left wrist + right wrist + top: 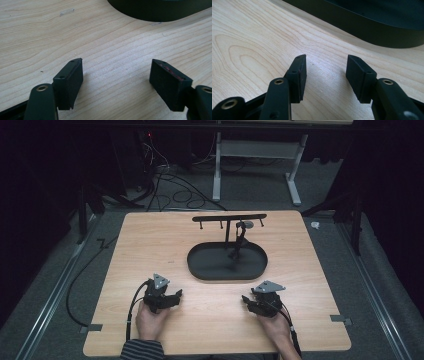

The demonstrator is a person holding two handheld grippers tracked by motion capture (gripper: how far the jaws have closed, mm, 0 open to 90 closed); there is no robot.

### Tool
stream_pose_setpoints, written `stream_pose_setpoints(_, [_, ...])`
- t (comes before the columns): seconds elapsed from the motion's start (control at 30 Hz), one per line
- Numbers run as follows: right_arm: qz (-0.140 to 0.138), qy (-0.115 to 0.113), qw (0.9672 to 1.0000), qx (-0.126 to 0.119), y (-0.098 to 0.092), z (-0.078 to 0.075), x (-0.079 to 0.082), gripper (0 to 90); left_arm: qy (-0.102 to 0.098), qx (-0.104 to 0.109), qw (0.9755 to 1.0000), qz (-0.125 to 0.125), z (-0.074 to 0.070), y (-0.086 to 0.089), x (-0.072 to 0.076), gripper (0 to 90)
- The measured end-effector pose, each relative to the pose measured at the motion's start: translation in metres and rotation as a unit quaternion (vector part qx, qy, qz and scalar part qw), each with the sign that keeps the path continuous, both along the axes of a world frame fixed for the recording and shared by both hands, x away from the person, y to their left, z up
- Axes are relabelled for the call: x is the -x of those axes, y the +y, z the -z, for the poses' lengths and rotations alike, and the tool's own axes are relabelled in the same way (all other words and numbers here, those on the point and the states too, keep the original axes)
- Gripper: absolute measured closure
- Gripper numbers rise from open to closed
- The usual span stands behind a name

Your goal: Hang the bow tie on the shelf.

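Observation:
A black oval tray (pixel 200 265) sits on the wooden table (pixel 150 240), just past the middle. From it rises a black T-shaped stand (pixel 229 218) with small pegs under its bar. A small grey item (pixel 244 225) hangs near the right side of the bar, with a dark strand below it. My left gripper (pixel 176 295) rests on the table in front of the tray's left end, jaws open and empty (pixel 116 75). My right gripper (pixel 245 299) rests in front of the tray's right end, jaws also open with bare wood between them (pixel 326 72). The tray wall (pixel 372 27) lies just ahead.
The tray's wall (pixel 155 12) also curves past ahead of the left jaws. Black cables (pixel 100 265) trail off the table's left side and across the floor behind. A white desk frame (pixel 255 165) stands beyond the table's far edge.

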State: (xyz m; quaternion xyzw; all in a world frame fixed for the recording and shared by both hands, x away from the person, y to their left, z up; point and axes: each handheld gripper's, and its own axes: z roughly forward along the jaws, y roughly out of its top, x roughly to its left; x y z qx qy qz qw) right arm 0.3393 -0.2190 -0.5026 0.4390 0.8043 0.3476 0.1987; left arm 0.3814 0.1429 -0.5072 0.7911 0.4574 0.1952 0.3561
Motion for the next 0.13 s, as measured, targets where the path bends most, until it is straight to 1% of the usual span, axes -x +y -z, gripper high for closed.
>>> stream_pose_setpoints(0.13, [0.0, 0.001, 1.0, -0.001, -0.0002, 0.0001, -0.0002, 51.4, 0.0, 0.0, 1.0, 0.0, 0.0, 0.0, 0.0, 27.5])
